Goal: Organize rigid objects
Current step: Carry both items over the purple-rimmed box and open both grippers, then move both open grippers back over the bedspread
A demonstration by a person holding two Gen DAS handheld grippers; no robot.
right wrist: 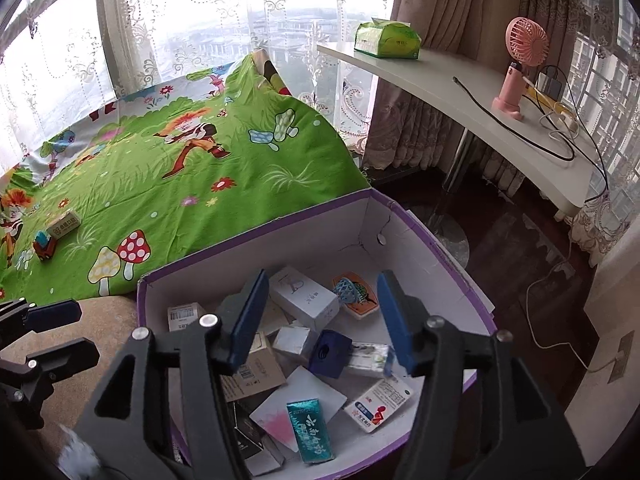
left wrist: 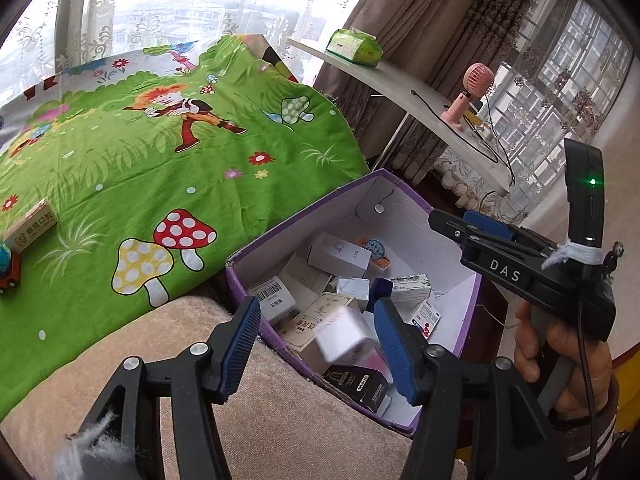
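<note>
purple box: many small cartons inside | left gripper, right gripper: fingers apart, empty

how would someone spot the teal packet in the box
Find the purple cardboard box with white inside walls, beside the green cartoon cloth. At its near edge, among mostly white cartons, lies the shiny teal foil packet, the only metallic teal item.

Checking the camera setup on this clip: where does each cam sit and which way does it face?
Left wrist: on the left hand-held gripper, angled down at the purple box; open fingers, a blurred white box between them; the right hand-held gripper and a hand at right.
Right wrist: on the right hand-held gripper, over the same purple box; open fingers, left hand-held gripper at left edge.
Shared: box, green cloth, pink fan.
</note>
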